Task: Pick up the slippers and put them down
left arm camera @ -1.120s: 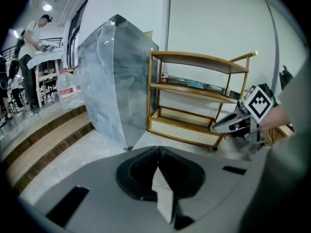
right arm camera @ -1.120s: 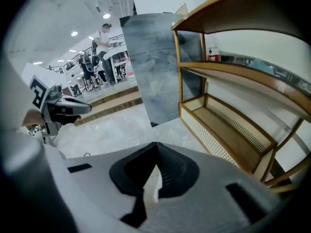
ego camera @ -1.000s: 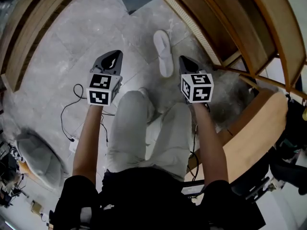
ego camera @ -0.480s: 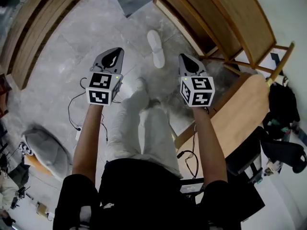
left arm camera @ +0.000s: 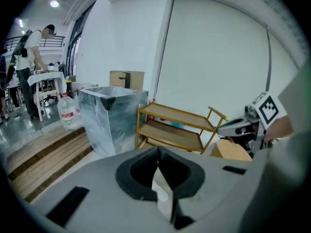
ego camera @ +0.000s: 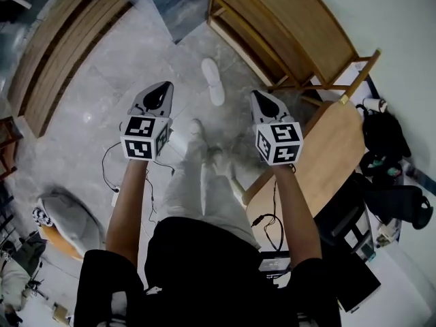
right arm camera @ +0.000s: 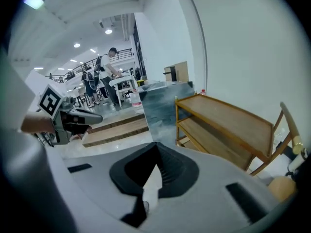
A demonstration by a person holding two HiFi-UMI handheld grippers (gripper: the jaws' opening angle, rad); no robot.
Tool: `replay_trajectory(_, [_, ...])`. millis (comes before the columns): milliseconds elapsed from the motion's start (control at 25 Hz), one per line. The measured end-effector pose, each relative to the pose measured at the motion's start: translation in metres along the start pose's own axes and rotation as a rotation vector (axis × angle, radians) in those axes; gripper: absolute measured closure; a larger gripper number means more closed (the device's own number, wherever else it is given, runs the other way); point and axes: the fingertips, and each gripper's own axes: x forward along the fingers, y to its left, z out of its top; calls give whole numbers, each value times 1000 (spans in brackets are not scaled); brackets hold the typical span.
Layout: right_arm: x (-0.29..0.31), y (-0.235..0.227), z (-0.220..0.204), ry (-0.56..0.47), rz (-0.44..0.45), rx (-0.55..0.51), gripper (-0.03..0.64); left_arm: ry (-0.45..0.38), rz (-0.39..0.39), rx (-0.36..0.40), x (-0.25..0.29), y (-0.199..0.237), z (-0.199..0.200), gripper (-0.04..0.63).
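The pale stone floor point(ego camera: 95, 80) takes up most of the head view, and the wooden shelf point(ego camera: 286, 26) stands at its far edge, to the person's right. One white slipper point(ego camera: 212, 82) lies flat on the floor just beside the shelf's lower front rail, on the side nearer the person, with its long axis running roughly along that rail. No second loose slipper shows.

The left gripper point(ego camera: 163, 87) and the right gripper point(ego camera: 257, 97) hang well above the floor, on the person's side of the shelf and well apart from the slipper. On both, the fingers are pressed together at the tips with nothing between them.

The slipper looks light and soft, likely to flex and droop if taken by one end. It seems neither fragile nor slippery. The best hold is probably a pinch across the raised upper band or the sole's side edge near the middle, so that it hangs level.
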Motion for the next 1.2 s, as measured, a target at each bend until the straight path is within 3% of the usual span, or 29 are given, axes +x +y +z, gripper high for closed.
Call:
replay_trajectory(200, [-49, 3, 28, -62, 14, -10, 617, 23, -29, 13, -40, -32, 22, 591])
replay_trajectory(480, [-106, 16, 49, -134, 22, -17, 617, -68, 7, 57, -89, -59, 47, 591])
replay_trajectory(680, [-141, 31, 61, -187, 37, -35, 618, -76, -17, 58, -129, -95, 58, 591])
replay_trajectory(1200, [-204, 70, 77, -290, 76, -56, 617, -161, -5, 133, -190, -131, 67, 591])
